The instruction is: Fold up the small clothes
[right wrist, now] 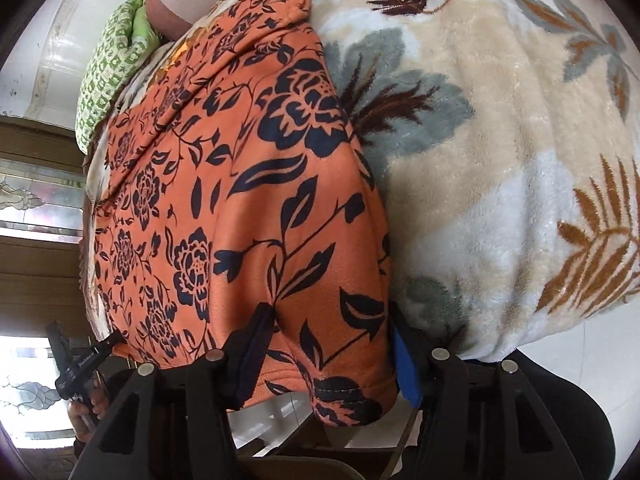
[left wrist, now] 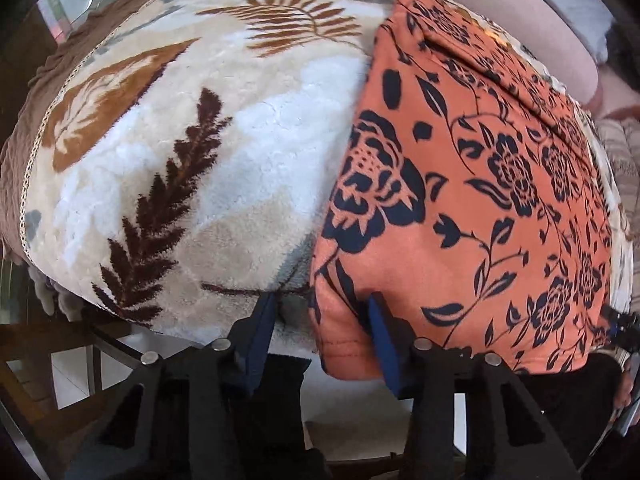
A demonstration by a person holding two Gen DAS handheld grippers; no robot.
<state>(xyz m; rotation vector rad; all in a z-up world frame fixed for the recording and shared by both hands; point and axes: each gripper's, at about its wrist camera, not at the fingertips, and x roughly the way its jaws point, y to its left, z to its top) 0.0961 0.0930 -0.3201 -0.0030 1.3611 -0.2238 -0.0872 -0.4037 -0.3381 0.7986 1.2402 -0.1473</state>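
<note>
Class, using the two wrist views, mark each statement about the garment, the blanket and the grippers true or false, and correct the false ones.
1. The orange floral garment lies on a leaf-patterned blanket. True.
2. The garment is plain blue. False: it is orange with dark flowers.
3. The left gripper has its fingers spread at the garment's near hem. True.
4. The right gripper is closed far from the garment. False: its fingers are apart, with the garment's hem corner between them.

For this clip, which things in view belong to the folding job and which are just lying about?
Part of the job:
- orange floral garment
- left gripper, at its near corner
- right gripper, at the other near corner

Lying about:
- leaf-print blanket, under the garment
- green patterned cloth, at the far end
</note>
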